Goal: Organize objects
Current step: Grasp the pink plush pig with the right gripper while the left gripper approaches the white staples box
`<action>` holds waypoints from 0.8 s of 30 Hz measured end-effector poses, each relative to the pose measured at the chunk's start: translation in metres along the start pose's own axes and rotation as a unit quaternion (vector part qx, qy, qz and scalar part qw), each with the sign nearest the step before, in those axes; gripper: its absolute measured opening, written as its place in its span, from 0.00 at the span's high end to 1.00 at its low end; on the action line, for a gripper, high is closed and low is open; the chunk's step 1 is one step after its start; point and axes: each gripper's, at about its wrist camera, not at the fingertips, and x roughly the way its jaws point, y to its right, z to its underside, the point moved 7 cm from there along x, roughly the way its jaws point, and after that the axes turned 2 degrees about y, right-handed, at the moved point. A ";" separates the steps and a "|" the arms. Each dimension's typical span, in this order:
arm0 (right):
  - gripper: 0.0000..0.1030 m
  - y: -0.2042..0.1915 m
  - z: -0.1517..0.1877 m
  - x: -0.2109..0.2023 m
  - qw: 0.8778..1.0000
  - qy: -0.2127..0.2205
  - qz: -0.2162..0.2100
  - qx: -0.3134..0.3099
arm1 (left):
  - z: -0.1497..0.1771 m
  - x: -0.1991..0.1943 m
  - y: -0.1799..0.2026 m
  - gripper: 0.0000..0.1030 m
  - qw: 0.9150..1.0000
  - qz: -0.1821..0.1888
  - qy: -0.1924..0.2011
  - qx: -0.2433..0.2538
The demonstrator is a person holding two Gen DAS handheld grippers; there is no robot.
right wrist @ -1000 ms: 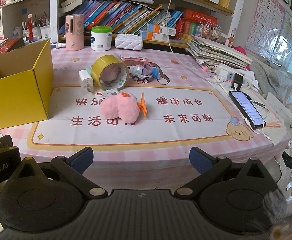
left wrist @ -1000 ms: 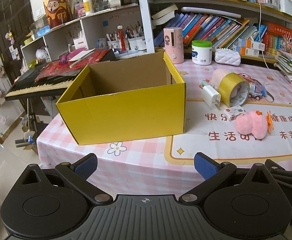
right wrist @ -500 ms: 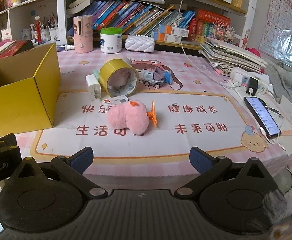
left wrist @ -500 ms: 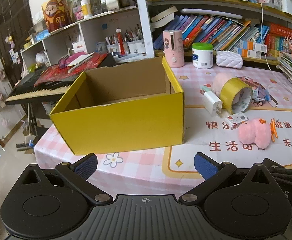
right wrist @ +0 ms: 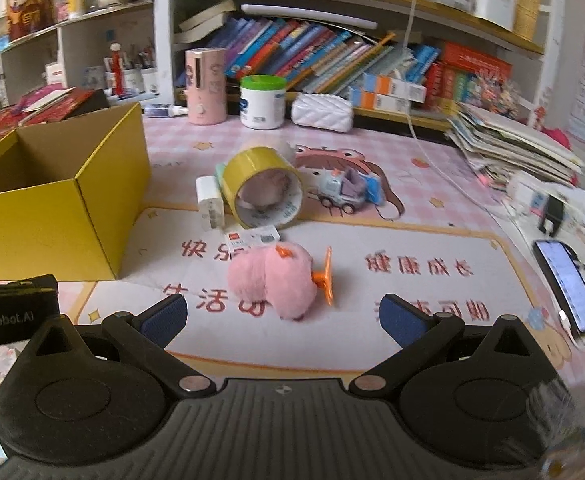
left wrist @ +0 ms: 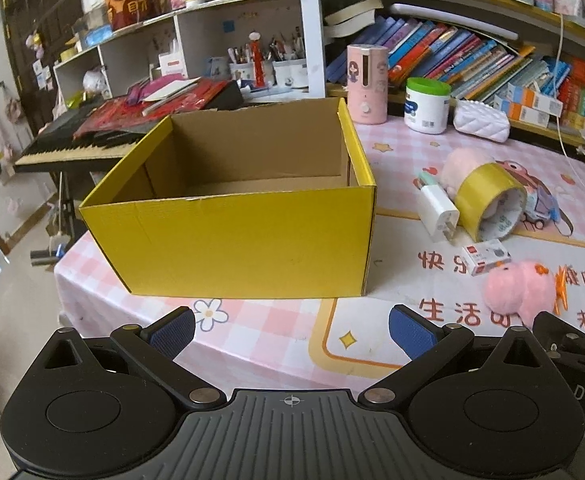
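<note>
Left gripper (left wrist: 291,326): fingers spread wide, nothing between them, hovering at the table's near edge facing the yellow cardboard box (left wrist: 236,248). Box is open-topped, plain brown inside, nothing visible in it; it sits on the left part of the table.

Right gripper (right wrist: 280,314): also spread, holding nothing, aimed at the pink plush toy (right wrist: 278,282), which lies just ahead of the blue pads (right wrist: 164,318). Plush is fuzzy and rounded, with an orange plastic piece on its right side.

Cluster behind the plush, right of the box: small white carton (right wrist: 252,238) with a red mark, touching or nearly touching the plush; white charger plug (right wrist: 209,203) upright; yellow tape roll (right wrist: 266,188) on its edge, hollow core facing the camera; toy truck (right wrist: 342,192) just right of the roll. A phone (right wrist: 568,290), screen lit, lies well to the right.

Surface: pink checked tablecloth (left wrist: 252,332) under a printed mat with red Chinese characters. Crowded bookshelves (right wrist: 332,56) behind; keyboard (left wrist: 72,148) beside the table at left.
</note>
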 end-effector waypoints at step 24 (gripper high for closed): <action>0.14 0.028 -0.012 0.091 0.993 -0.065 -0.093 -0.039 | 0.001 0.017 0.022 0.00 0.994 -0.067 -0.037 -0.074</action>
